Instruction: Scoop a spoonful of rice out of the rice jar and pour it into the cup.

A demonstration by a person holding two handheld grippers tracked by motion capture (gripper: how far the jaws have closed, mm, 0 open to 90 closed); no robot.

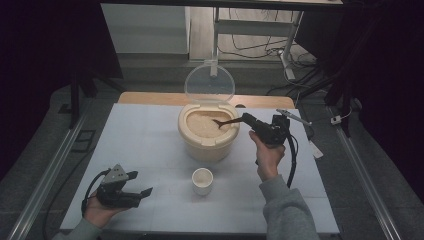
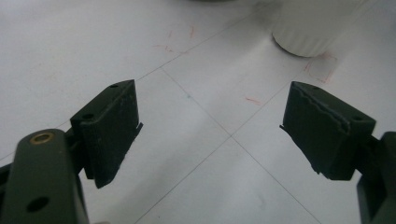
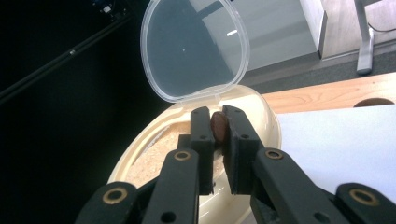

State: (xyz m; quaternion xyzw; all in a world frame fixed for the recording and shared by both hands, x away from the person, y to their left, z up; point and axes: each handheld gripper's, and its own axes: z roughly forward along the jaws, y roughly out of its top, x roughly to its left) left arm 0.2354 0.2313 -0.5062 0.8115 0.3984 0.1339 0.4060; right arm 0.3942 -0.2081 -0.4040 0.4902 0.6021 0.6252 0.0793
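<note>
Right fingers [image 3: 218, 140] pinching spoon [image 1: 227, 122] in rice bin [image 1: 208, 142], left fingers [image 2: 210, 135] spread; tilting en route to cup [image 1: 202, 180] risks spilling grains

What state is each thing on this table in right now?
Rice container: open, filled with rice.
Clear lid: flipped up.
Spoon: tip in the rice, clamped.
White cup: upright, some rice inside.
Left hand-held gripper: open, empty.
Right hand-held gripper: shut on the spoon handle.
</note>
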